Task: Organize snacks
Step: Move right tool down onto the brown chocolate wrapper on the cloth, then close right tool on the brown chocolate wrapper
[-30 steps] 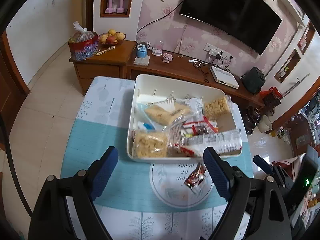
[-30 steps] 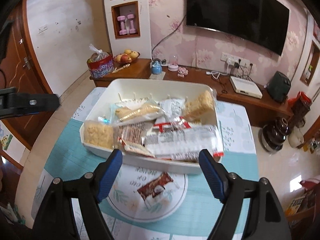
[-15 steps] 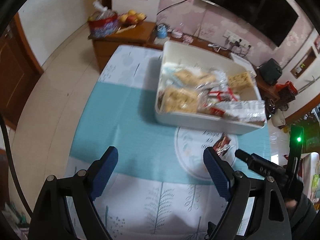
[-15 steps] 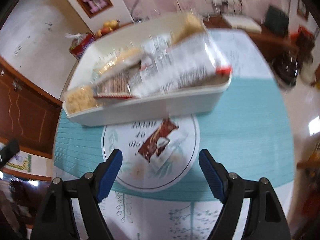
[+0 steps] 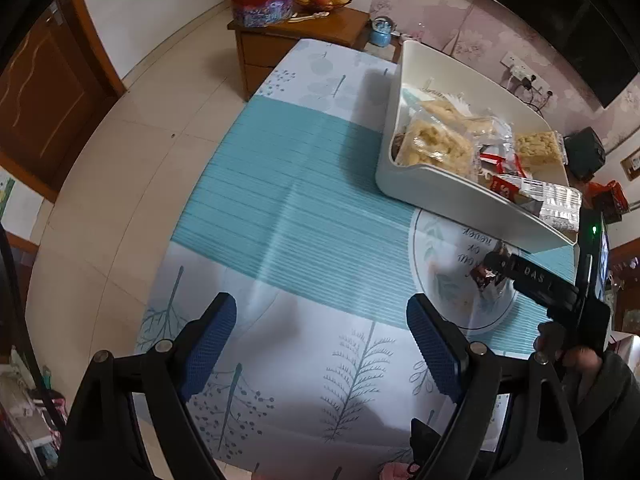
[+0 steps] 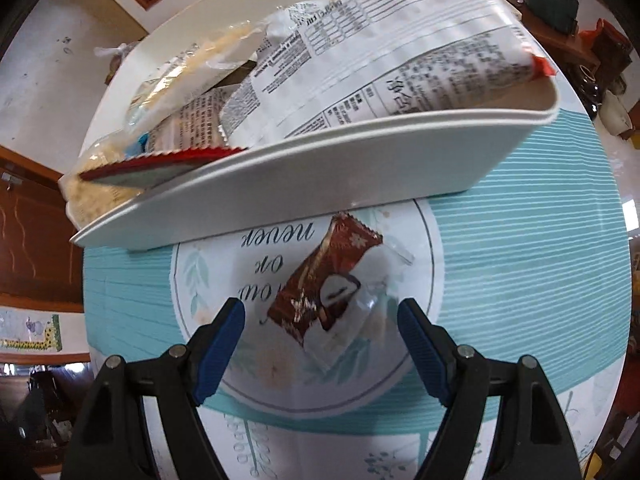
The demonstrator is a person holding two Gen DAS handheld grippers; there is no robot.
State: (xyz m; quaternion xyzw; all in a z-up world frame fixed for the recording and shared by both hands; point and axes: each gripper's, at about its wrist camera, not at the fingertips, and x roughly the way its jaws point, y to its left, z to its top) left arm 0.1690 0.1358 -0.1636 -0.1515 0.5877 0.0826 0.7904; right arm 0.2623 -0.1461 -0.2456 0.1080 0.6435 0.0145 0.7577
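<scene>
The right gripper (image 6: 320, 320) hangs just above a small brown snack packet (image 6: 326, 276) that lies alone on the table's round white printed patch, its blue pads spread wide to either side of the wrapper and not touching it, so nothing is grasped. A clear wrapper (image 6: 372, 320) lies partly under the brown one, on its right side. Just beyond the packet stands the white tray (image 6: 320, 176), its near wall close to the wrapper's far end, heaped with other snacks: a long white printed bag (image 6: 392, 52) leaning over the rim, a red-edged packet (image 6: 160, 164) at the left corner, and pale rice crackers (image 5: 436, 146) in clear film. The left gripper (image 5: 322, 344) is off to the left over the bare teal-and-white tablecloth (image 5: 304, 208), jaws released and empty, well apart from the tray. In its view the right gripper (image 5: 496, 262) shows with a hand (image 5: 568, 350) on its handle.
</scene>
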